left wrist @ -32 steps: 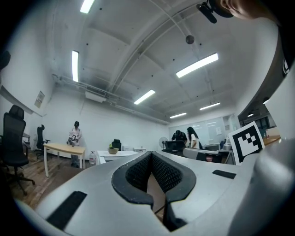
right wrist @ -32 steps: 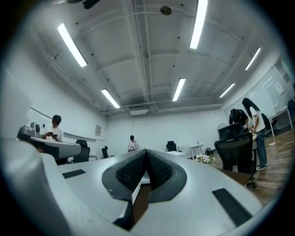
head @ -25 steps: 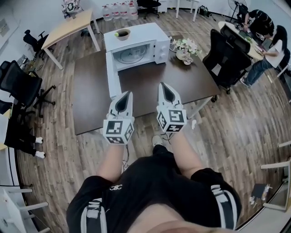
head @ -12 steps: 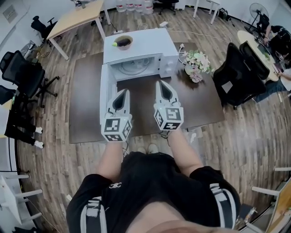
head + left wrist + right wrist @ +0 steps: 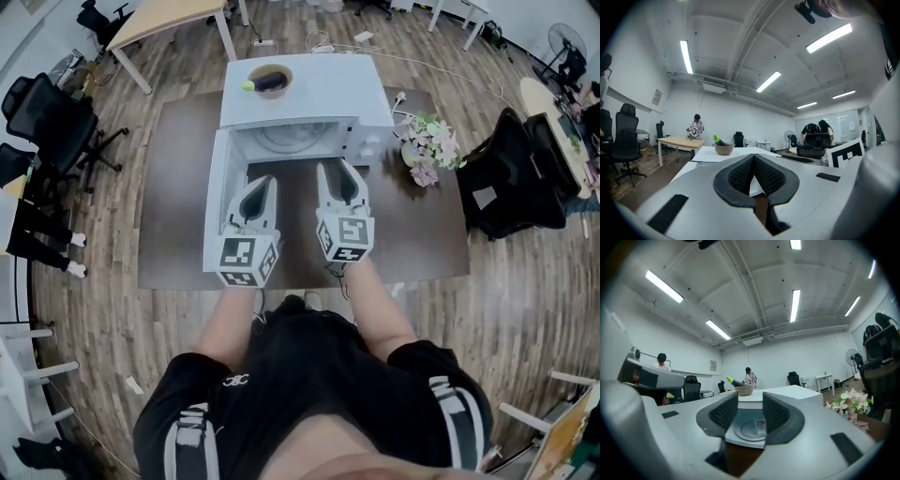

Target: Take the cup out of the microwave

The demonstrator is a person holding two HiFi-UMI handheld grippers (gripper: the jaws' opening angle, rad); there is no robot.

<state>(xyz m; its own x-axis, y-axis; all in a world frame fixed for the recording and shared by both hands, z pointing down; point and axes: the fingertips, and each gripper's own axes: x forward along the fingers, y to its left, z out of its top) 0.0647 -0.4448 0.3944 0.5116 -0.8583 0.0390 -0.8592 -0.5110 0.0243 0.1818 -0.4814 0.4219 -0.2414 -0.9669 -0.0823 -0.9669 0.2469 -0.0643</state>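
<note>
From the head view, the microwave point(image 5: 305, 89) sits at the far side of the dark bench point(image 5: 178, 202) with its door point(image 5: 217, 202) swung fully open to the left, so the cavity is clear for a reach. A bowl point(image 5: 269, 80) rests on its roof, and a bunch of flowers point(image 5: 429, 152) lies on the bench just to its right. Both forearms stretch forward side by side. The left gripper point(image 5: 266, 184) and right gripper point(image 5: 339, 169) are held level and point at the opening, with their tips just short of it. The cup cannot be made out from here.

In the left gripper view, the left gripper point(image 5: 753, 158) has its fingers point(image 5: 738, 176) brought together at the tips with nothing caught between them. It aims past the bowl point(image 5: 723, 148) on the microwave's white top point(image 5: 740, 153) and looks like the idle hand.

In the right gripper view, the right gripper point(image 5: 750, 398) looks straight into the cavity. Its fingers point(image 5: 723, 414) stand apart and are opening. Framed in the gap, but well beyond the pads and untouched, a small clear cup point(image 5: 761, 426) stands upright on the glass turntable point(image 5: 743, 431). This line-up suggests the right hand will make the grasp – the cup sits slightly right of centre in the gap. The reach has to go deeper before closing, and the fingers probably need to spread wider to clear the cup's sides.
</note>
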